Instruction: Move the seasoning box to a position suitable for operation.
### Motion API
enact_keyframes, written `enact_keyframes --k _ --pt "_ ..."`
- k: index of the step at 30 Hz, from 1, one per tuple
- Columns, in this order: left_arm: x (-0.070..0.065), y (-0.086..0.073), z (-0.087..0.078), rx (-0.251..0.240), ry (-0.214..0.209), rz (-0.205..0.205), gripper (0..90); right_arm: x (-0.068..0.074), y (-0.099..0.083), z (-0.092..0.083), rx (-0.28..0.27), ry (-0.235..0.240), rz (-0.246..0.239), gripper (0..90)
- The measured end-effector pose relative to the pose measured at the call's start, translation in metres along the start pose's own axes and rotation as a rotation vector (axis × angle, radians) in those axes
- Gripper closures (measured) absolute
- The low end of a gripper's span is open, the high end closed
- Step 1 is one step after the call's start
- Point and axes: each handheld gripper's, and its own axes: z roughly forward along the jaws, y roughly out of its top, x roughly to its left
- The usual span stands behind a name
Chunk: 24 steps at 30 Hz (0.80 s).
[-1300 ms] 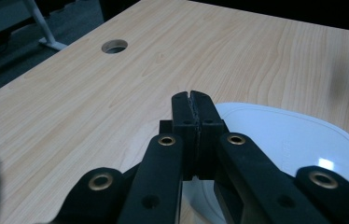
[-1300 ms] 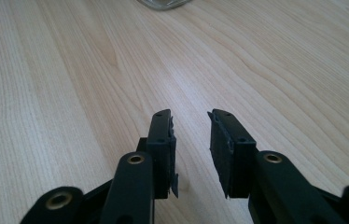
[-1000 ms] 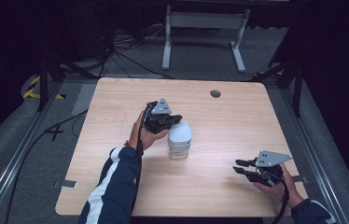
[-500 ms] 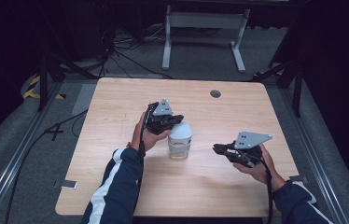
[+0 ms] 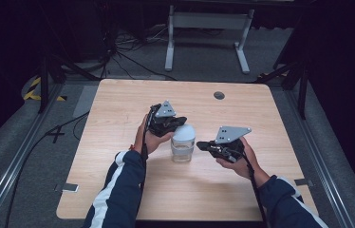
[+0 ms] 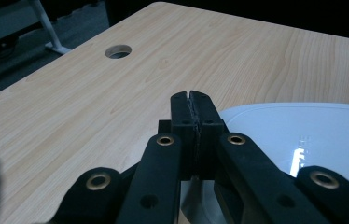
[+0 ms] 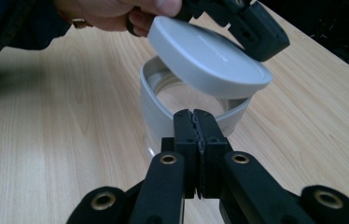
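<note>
**Both grippers closing in on jar at table centre**

A clear round glass jar with a white collar [image 5: 182, 151] is standing upright near the middle of the light wooden table [image 5: 118, 114]. Its flat round white lid [image 7: 207, 57] is sitting tilted over the mouth, raised on one side so the opening is showing.

The left gripper [image 5: 178, 122] is reaching in from the jar's left; in the left gripper view its jaws are pressing flat together with nothing between them, the tips lying just beside the lid's edge. Whether they are touching the lid, I cannot tell.

The right gripper [image 5: 202, 144] is pointing at the jar from the right. Its jaws are likewise clenched empty, the tips sitting just in front of the white collar.
</note>
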Motion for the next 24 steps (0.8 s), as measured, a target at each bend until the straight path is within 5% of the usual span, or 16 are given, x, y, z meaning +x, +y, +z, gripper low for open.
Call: enact_keyframes --k 16,24 --pt "0.002 0.002 0.000 0.008 0.016 0.009 85.8 0.002 0.011 0.012 0.020 0.004 -0.019 89.4" --pt "0.003 0.004 -0.013 -0.007 0.040 -0.001 85.2 0.001 0.012 0.013 0.015 -0.006 -0.023 89.5"
